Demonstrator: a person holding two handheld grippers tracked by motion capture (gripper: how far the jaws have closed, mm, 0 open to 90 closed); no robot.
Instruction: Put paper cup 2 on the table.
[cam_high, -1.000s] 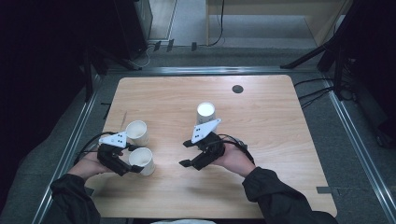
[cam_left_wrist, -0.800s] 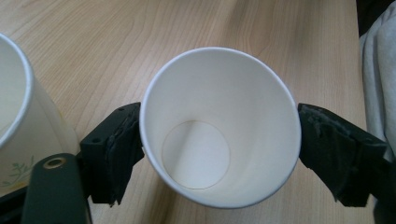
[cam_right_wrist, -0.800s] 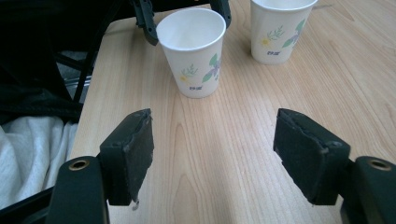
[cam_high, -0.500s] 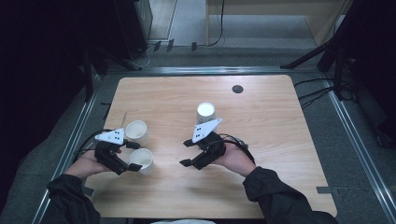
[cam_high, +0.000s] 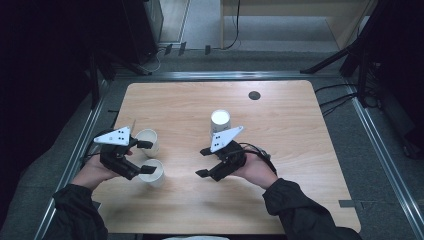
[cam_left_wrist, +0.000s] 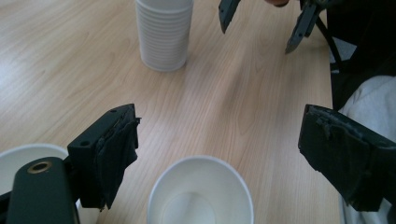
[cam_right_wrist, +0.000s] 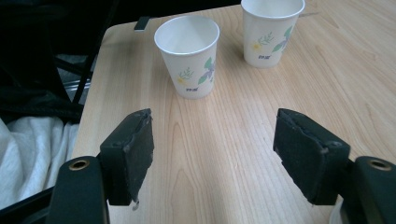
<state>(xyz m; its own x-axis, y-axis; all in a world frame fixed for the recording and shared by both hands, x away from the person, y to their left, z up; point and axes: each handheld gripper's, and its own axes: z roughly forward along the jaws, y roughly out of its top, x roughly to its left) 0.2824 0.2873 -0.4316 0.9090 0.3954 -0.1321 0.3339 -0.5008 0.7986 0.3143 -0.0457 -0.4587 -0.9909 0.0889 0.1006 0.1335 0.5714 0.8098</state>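
Two paper cups (cam_high: 148, 140) stand side by side, left gripper (cam_high: 144, 156) just opened above the nearer, right gripper (cam_high: 204, 161) open and empty, stack (cam_high: 220, 122) probably still to deal out.

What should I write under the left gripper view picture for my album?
Left gripper open above a paper cup, stack of cups farther off.

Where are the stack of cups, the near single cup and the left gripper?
stack of cups (cam_high: 220, 121), high view, top rim.
near single cup (cam_high: 152, 172), high view, rim.
left gripper (cam_high: 145, 157), high view, between its open jaws.
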